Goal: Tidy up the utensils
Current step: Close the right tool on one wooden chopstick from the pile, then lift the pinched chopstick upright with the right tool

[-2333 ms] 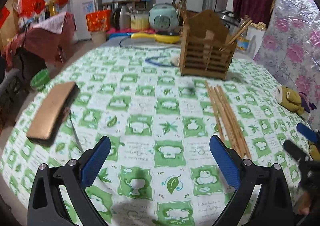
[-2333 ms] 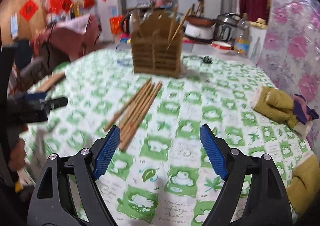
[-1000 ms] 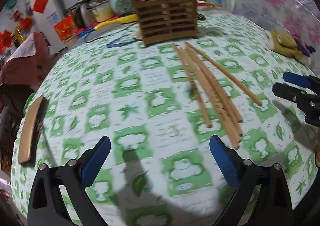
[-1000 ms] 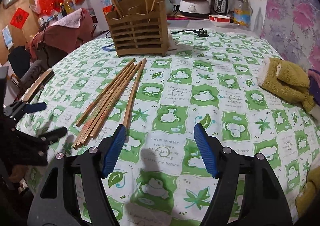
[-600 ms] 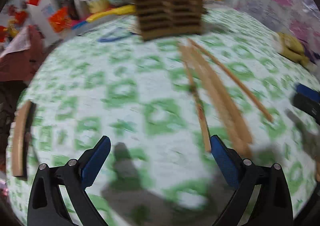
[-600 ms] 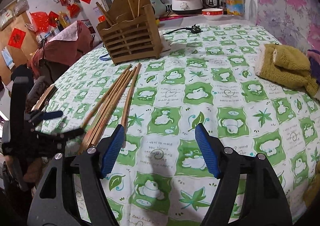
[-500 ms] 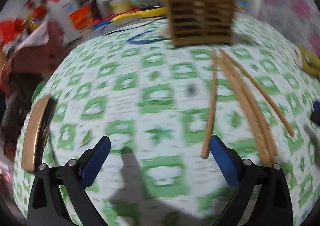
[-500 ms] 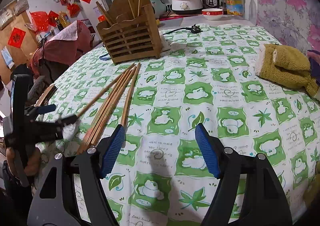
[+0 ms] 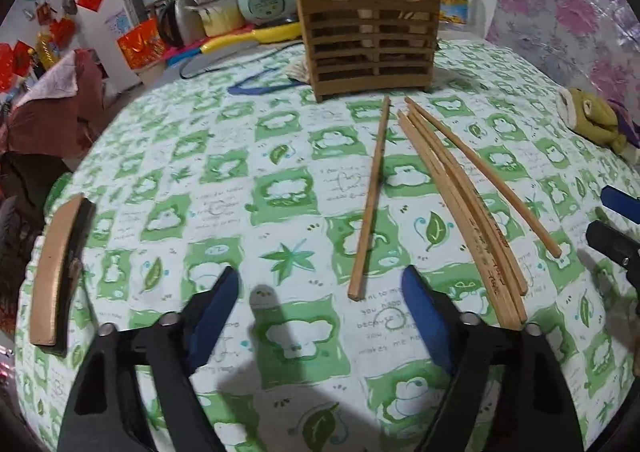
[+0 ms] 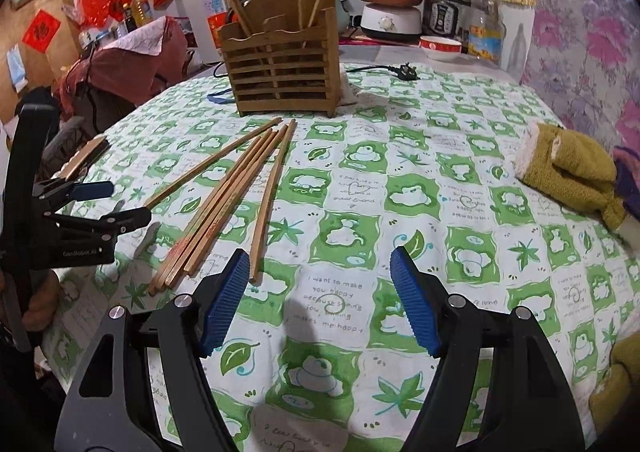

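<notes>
Several wooden chopsticks [image 9: 460, 188] lie in a loose bundle on the green-and-white tablecloth [image 9: 224, 180]; one chopstick [image 9: 370, 196] lies apart to their left. A slatted wooden utensil holder [image 9: 370, 48] with a few chopsticks in it stands behind them. My left gripper [image 9: 320, 296] is open and empty, low over the cloth, the lone chopstick's near end between its jaws. My right gripper [image 10: 320, 284] is open and empty, with the rightmost chopstick [image 10: 272, 196] ending by its left jaw. The holder [image 10: 282, 72] and the left gripper [image 10: 108, 204] show in the right wrist view.
A brown curved object [image 9: 54, 268] lies at the table's left edge. Yellow-brown mitts [image 10: 568, 168] lie at the right edge. A plug and cord [image 10: 406, 72], a blue band [image 9: 260, 86], cookers and a bottle sit behind the holder.
My left gripper has swung and moved toward the chopsticks; the lone chopstick's near end now lies between its jaws. My right gripper has come slightly closer to the bundle. Both stay open.
</notes>
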Available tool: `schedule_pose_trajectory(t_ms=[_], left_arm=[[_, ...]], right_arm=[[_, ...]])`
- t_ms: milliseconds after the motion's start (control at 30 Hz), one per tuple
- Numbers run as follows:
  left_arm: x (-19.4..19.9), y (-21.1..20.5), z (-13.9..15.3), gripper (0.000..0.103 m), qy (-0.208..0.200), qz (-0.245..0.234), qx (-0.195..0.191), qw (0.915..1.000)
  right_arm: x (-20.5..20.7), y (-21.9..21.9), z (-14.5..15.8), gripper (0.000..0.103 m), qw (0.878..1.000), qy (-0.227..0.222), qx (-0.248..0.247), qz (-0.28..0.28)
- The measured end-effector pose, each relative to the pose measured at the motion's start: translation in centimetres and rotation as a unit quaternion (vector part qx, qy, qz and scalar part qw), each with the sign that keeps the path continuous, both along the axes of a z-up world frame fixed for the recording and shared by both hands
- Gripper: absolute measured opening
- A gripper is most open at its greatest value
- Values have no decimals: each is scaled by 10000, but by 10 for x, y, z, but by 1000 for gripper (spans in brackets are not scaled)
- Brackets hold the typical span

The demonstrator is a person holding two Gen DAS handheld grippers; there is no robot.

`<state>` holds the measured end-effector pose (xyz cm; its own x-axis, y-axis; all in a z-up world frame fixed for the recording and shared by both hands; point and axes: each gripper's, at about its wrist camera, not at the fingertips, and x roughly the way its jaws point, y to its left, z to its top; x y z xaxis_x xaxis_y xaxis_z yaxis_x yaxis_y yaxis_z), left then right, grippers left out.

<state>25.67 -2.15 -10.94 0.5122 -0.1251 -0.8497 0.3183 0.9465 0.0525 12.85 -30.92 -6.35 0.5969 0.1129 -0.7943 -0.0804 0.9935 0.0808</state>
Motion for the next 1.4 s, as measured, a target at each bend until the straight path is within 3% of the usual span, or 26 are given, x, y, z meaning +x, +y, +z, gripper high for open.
schedule_pose_trajectory(t_ms=[33, 167, 300, 333, 500, 600, 767, 900, 1233, 1400], left_arm=[[2, 1, -2, 62, 97, -32, -79, 9999], [9, -1, -4, 47, 202, -151, -276, 9993], [5, -6, -3, 8, 169, -270, -357, 9989], [5, -6, -3, 6, 169, -247, -376, 9988], [6, 2, -2, 5, 205, -98, -501, 9985], [5, 2, -1, 5, 193, -113, -483, 9986], [5, 1, -1, 5, 189, -117, -464, 9987], [4, 1, -2, 5, 162, -122, -408, 9990], [2, -4, -3, 6, 68, -150, -203, 9997], [0, -8, -3, 6, 0, -187, -65, 9998]], right_arm=[[0, 1, 0, 71, 10000, -16, -26, 14], [-1, 1, 1, 71, 10000, -22, -11, 20], [-2, 3, 1, 70, 10000, -32, 31, 78], [-2, 3, 2, 70, 9999, -42, 35, 112], [-4, 18, -1, 48, 9986, -18, -202, 480], [-5, 29, -3, 40, 9967, 33, -374, 714], [-6, 39, -7, 39, 9935, 129, -475, 1031], [0, 45, -13, 31, 9917, 386, -400, 1157], [12, 40, -21, 21, 9930, 694, -35, 952], [14, 33, -21, 7, 9940, 715, 97, 817]])
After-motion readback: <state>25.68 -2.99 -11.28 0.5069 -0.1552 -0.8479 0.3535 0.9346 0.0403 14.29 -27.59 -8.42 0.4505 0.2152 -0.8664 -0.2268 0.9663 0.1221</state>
